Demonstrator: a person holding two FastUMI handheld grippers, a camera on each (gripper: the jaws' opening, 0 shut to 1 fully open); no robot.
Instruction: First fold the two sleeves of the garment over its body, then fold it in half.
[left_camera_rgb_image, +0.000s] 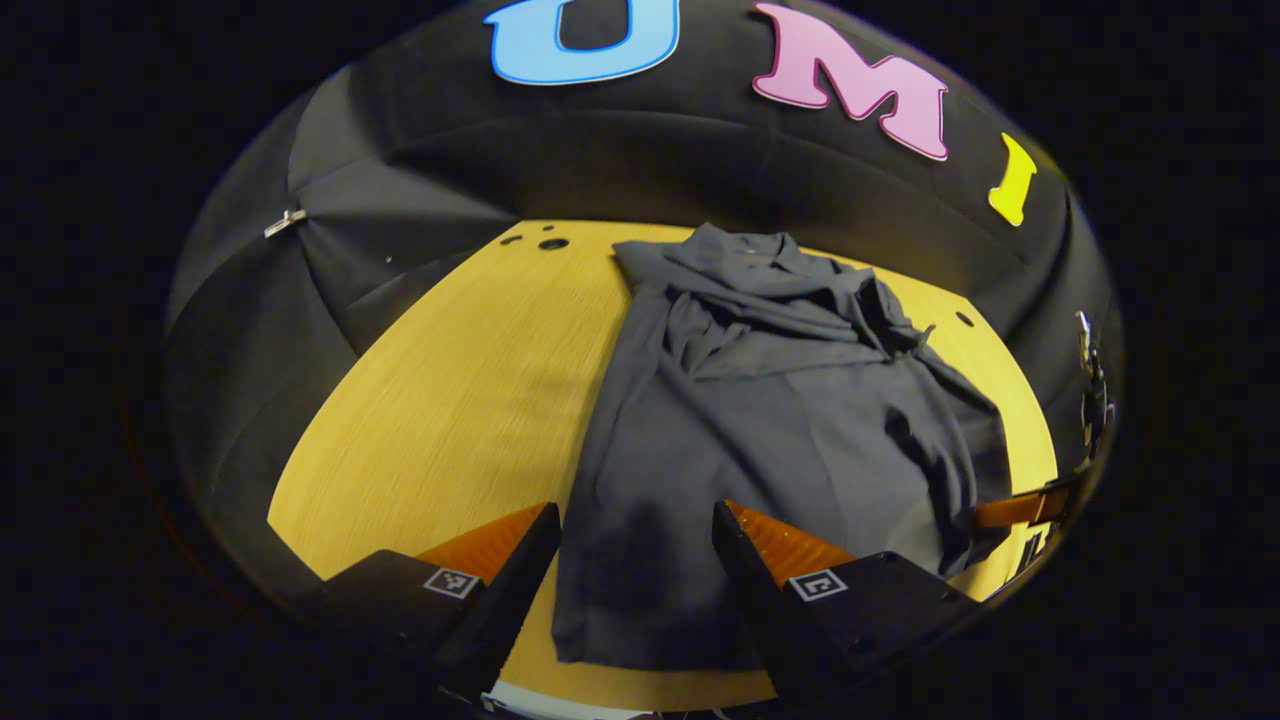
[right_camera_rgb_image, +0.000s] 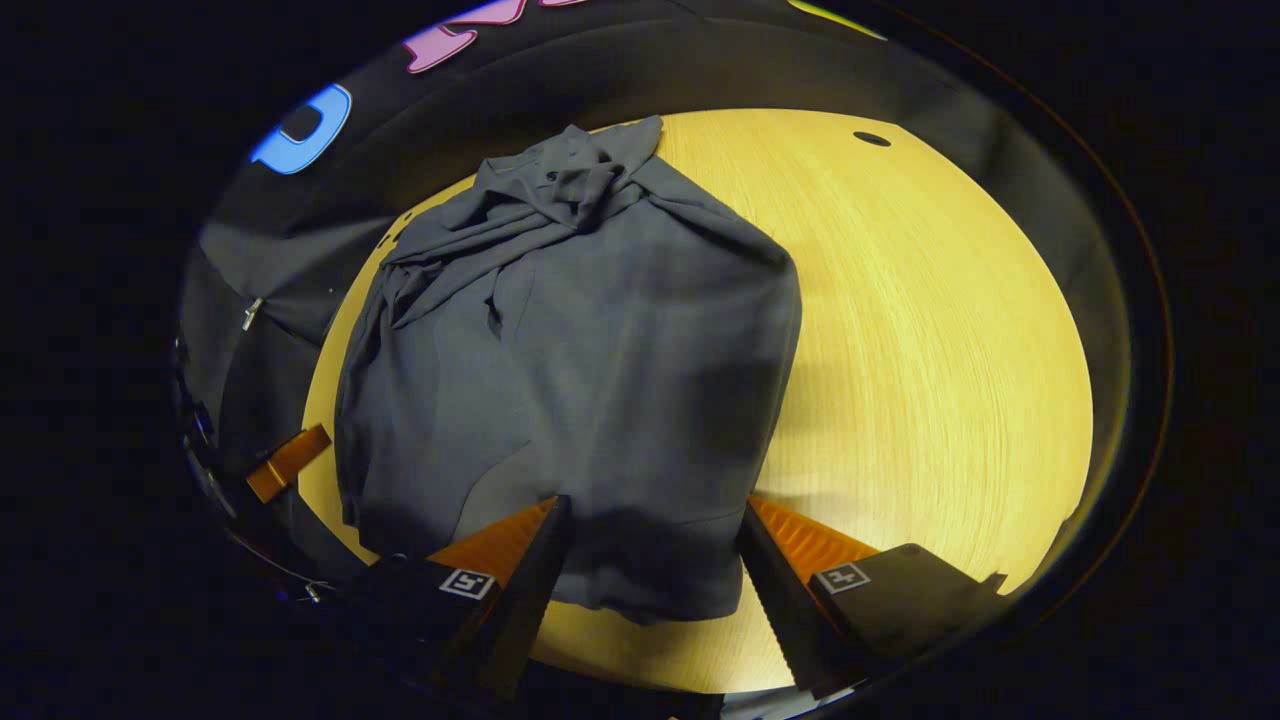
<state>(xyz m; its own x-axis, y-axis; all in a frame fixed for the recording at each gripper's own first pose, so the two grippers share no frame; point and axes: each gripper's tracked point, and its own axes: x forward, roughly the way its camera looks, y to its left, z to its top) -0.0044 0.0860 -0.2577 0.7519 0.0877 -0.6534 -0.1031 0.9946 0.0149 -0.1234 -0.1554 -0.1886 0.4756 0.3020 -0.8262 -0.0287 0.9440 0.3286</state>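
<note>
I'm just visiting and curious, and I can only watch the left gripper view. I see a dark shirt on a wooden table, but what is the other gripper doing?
Observer: In the right gripper view, the right gripper is open, one finger on either side of the shirt's near hem.
Operator: Is a sleeve sticking out on that side?
Observer: No. That side edge is a smooth fold, and nothing trails onto the table.
Operator: Is there room next to it?
Observer: Yes, a broad stretch of wood lies beside the shirt on that side.
</note>
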